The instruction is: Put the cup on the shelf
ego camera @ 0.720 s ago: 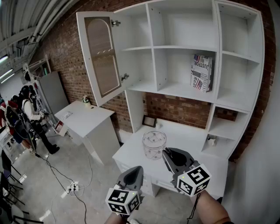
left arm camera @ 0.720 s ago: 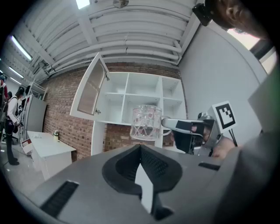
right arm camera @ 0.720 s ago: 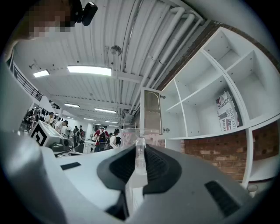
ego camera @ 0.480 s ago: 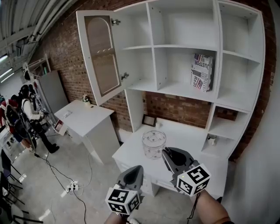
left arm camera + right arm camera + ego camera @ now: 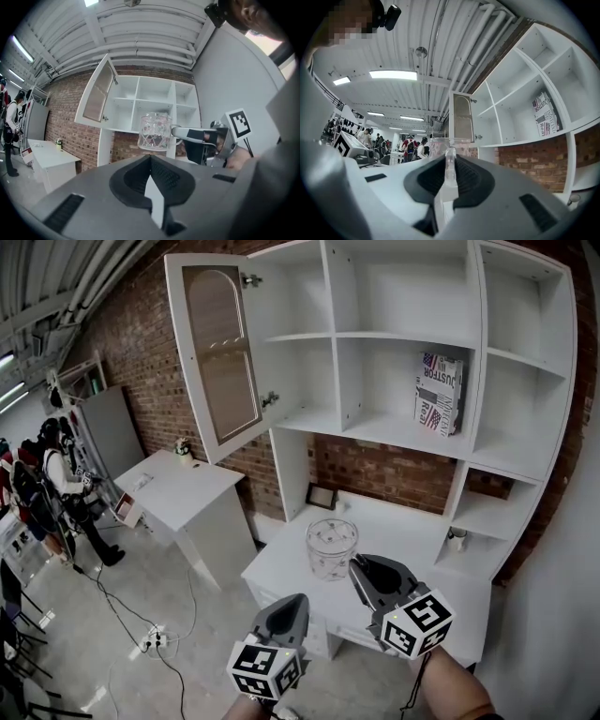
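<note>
A clear patterned glass cup (image 5: 331,547) hangs in the air over the white desk (image 5: 417,526), below the white shelf unit (image 5: 403,432). My right gripper (image 5: 360,568) is shut on the cup's handle, which stands upright between its jaws as a clear strip (image 5: 449,169) in the right gripper view. The cup's body (image 5: 439,146) shows just beyond them. My left gripper (image 5: 292,606) is lower and to the left, its jaws shut with nothing in them. From the left gripper (image 5: 151,158) view, the cup (image 5: 154,131) and the right gripper (image 5: 183,133) appear ahead.
An open cabinet door (image 5: 220,352) juts out at the shelf's left. A book (image 5: 438,395) stands in a middle compartment. A small frame (image 5: 321,496) and a small jar (image 5: 455,539) sit on the desk level. A white table (image 5: 183,486) and people (image 5: 56,479) are at the left.
The head view has shifted slightly, so the shelf sits a bit further right. The cup and both grippers hold about the same place.
</note>
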The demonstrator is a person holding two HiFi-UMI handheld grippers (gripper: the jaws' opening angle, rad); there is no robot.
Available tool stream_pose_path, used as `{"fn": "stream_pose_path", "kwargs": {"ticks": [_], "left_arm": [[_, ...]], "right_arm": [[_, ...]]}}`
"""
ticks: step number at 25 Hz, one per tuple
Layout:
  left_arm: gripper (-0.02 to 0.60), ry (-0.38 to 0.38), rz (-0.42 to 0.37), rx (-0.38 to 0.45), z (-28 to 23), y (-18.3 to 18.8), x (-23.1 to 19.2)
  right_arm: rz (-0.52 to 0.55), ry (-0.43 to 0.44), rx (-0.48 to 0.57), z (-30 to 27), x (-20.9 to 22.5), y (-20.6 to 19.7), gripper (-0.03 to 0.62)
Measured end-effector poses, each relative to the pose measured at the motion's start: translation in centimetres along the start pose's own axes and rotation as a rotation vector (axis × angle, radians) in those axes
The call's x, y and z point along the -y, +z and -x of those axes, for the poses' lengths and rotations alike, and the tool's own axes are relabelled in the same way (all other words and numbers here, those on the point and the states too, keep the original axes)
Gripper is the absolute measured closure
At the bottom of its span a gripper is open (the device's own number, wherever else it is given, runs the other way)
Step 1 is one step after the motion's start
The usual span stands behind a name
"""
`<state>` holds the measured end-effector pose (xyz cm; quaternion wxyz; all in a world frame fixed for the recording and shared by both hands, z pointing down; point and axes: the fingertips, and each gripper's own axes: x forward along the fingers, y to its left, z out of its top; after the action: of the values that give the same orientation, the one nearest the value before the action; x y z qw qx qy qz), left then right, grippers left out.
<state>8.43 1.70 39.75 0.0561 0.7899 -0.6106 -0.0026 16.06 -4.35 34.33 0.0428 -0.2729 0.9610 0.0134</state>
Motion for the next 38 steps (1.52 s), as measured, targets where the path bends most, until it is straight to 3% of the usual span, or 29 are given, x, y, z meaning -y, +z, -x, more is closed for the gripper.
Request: {"fn": "stream_pose_path", "kwargs": {"ticks": [12, 27, 38], "left_arm": [[0.578, -0.037, 0.007, -0.001, -0.7, 1.1, -5.9], [0.578, -0.156, -0.006, -0.006, -2.2, 2.5, -15.7], [0.578, -0.192, 0.006, -0.012, -2.0, 2.3, -19.7]], "right_arm": [[-0.018, -0.045, 0.0, -5.9, -0.7, 0.1, 0.559], [-0.024, -0.16, 0.021, -15.6, -2.2, 0.2, 0.559], [-0.015, -0.197, 0.016, -20.0, -2.8, 0.4, 0.559]]}}
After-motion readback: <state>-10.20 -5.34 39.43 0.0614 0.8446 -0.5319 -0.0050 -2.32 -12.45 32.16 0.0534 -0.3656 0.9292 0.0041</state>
